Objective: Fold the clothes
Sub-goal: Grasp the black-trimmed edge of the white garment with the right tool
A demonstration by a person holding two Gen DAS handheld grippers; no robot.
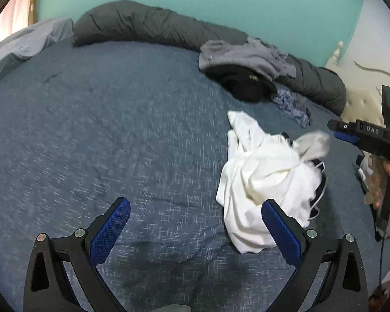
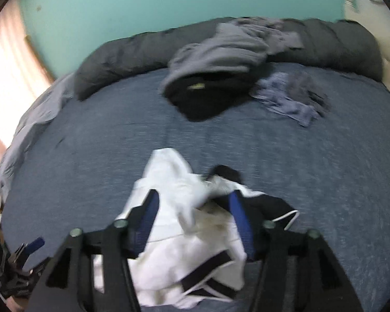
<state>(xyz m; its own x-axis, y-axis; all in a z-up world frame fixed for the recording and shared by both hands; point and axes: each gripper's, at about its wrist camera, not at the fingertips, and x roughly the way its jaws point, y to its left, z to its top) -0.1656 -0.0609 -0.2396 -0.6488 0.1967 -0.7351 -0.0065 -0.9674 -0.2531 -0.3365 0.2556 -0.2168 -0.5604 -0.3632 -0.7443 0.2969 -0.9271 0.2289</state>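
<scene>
A crumpled white garment with black trim [image 1: 262, 179] lies in a heap on the blue bedspread [image 1: 117, 135]. My left gripper [image 1: 195, 223] is open and empty just above the bed, left of the heap; its right finger overlaps the heap's lower edge. My right gripper [image 2: 195, 208] is open, its fingers on either side of the white garment [image 2: 184, 236] right below it. The right gripper also shows in the left wrist view [image 1: 351, 132] at the far right, above the heap.
A pile of grey and black clothes [image 1: 244, 70] and a patterned blue piece [image 1: 293, 106] lie at the back right. A dark rolled duvet [image 1: 143, 26] runs along the teal wall. A light grey sheet [image 1: 20, 44] lies at the back left.
</scene>
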